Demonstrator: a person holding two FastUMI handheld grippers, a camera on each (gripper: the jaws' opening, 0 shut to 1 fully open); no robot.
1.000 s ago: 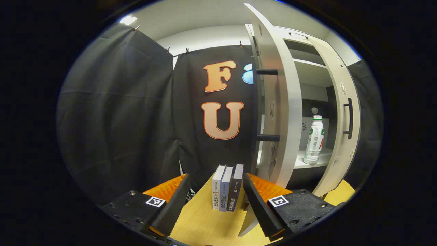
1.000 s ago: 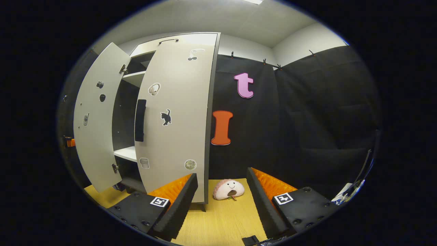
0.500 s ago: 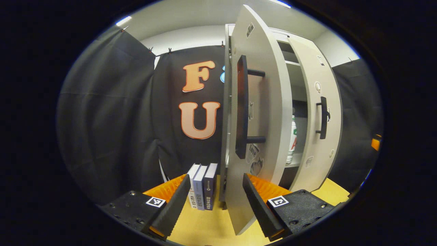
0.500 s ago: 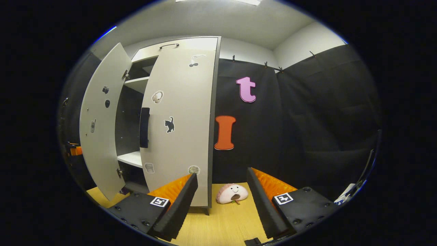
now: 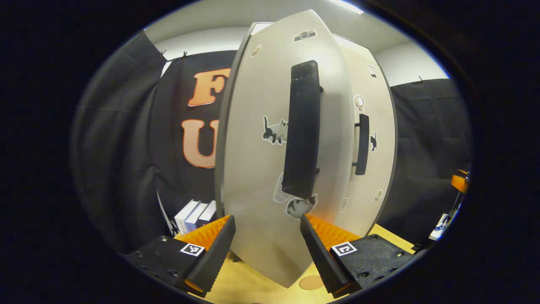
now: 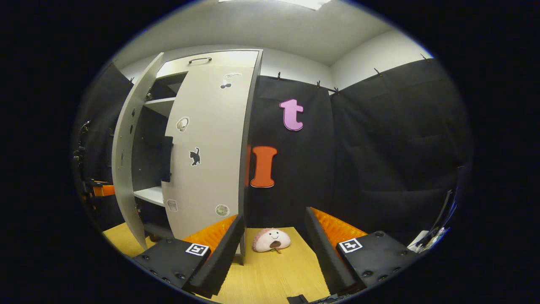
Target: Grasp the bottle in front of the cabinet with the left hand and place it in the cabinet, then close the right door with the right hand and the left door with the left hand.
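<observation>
Whereas a second ago the bottle stood in plain sight on the cabinet shelf (image 6: 148,195), the left door (image 5: 261,169) has swung round before the released, empty left gripper (image 5: 266,245) and hides it. With the right door (image 6: 206,156) nearly shut and the right gripper (image 6: 273,253) also spread, only the final push seems left.

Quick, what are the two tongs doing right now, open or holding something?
Left tongs: open, holding nothing, right up at the left door.
Right tongs: open, holding nothing, above the table.
</observation>
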